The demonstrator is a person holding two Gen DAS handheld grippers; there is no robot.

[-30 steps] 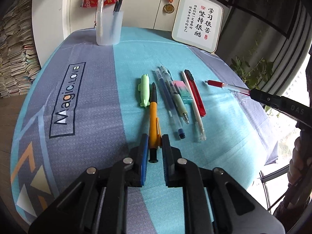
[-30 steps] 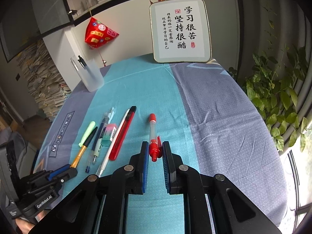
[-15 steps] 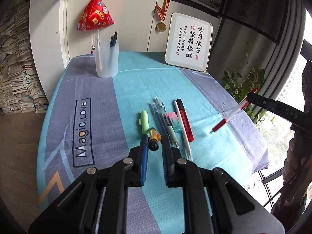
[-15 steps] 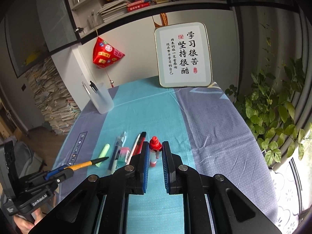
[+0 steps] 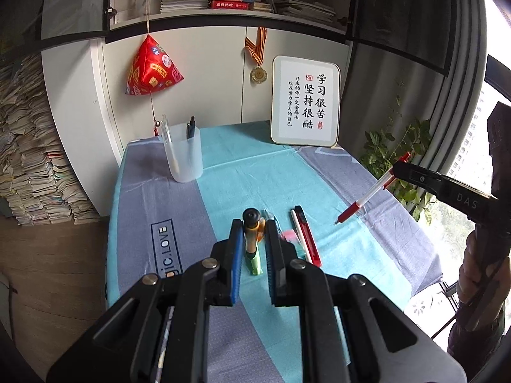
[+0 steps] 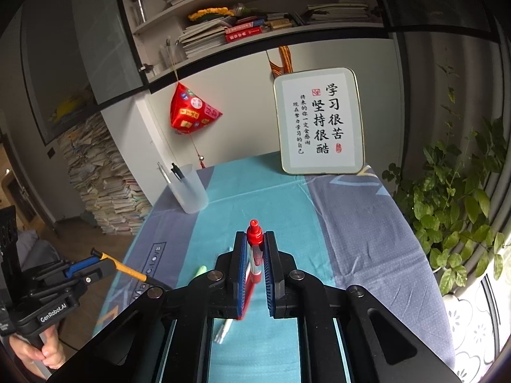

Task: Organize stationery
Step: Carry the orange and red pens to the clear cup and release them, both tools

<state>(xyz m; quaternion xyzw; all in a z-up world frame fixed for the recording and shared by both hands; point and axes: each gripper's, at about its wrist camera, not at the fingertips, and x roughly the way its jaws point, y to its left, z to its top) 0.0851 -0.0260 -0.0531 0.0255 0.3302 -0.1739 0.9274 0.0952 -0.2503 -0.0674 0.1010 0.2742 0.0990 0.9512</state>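
Observation:
My left gripper (image 5: pixel 252 233) is shut on an orange pen (image 5: pixel 252 223) with a black end, held above the table and pointing at the camera; it also shows in the right wrist view (image 6: pixel 127 268). My right gripper (image 6: pixel 255 242) is shut on a red pen (image 6: pixel 254 239), held upright in the air; it also shows in the left wrist view (image 5: pixel 367 196). A translucent pen cup (image 5: pixel 183 153) with two pens stands at the back left of the table. A red utility knife (image 5: pixel 308 236), a white pen (image 5: pixel 298 234) and a green pen (image 5: pixel 254 263) lie on the cloth below.
A framed calligraphy board (image 5: pixel 305 102) leans on the wall at the back of the table. A red ornament (image 5: pixel 151 68) hangs over the cup. A plant (image 6: pixel 453 210) stands off the right edge. Stacked papers (image 5: pixel 28 159) fill the left.
Both grippers have lifted their pens off the table and risen, and both views have tilted up toward the wall and shelf. The orange and red pens now hang in the air.

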